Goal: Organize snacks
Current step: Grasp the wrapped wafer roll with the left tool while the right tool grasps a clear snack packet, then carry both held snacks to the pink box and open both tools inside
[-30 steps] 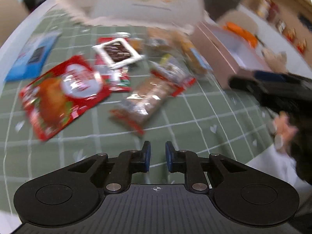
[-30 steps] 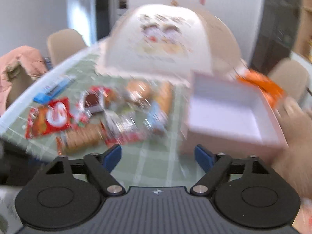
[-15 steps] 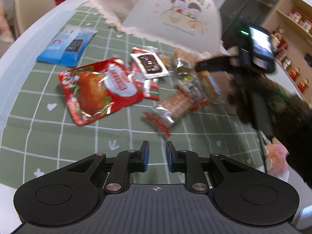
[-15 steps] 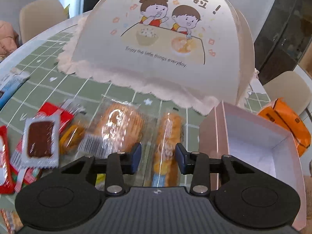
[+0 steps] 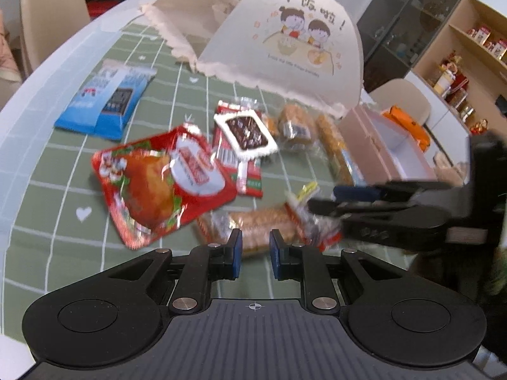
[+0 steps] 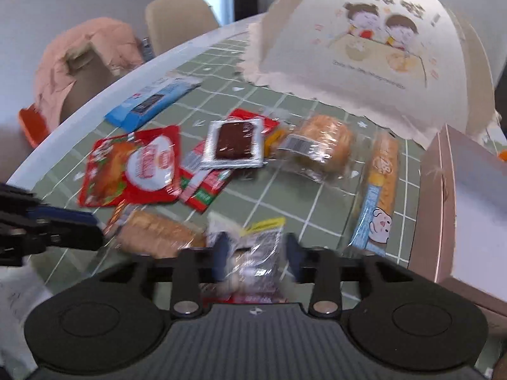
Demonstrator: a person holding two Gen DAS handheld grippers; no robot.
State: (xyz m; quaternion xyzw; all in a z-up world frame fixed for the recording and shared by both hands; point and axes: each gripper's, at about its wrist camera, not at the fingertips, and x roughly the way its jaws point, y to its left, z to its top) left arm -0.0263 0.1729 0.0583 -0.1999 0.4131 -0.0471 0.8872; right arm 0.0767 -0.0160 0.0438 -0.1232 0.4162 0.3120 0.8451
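Several snack packs lie on the green checked tablecloth (image 5: 63, 171). A red chicken pack (image 5: 158, 183), a blue pack (image 5: 107, 101), a dark chocolate sachet (image 5: 245, 134) and a cracker pack (image 5: 253, 221) show in the left wrist view. My left gripper (image 5: 255, 255) hovers nearly shut and empty just before the cracker pack. My right gripper (image 6: 256, 256) is open, its fingers on either side of a clear red-and-yellow snack bag (image 6: 256, 253). It enters the left wrist view from the right (image 5: 336, 199). A pink open box (image 6: 462, 196) stands at the right.
A white mesh food cover (image 6: 374, 50) with a cartoon print stands behind the snacks. A bread pack (image 6: 320, 152) and a long stick pack (image 6: 380, 177) lie near the box. Chairs (image 6: 177, 19) and a pink jacket (image 6: 82, 53) are beyond the table's edge.
My right gripper has swung down and left from the bread packs to straddle the clear snack bag and has opened wider. My left gripper has moved closer to the cracker pack.
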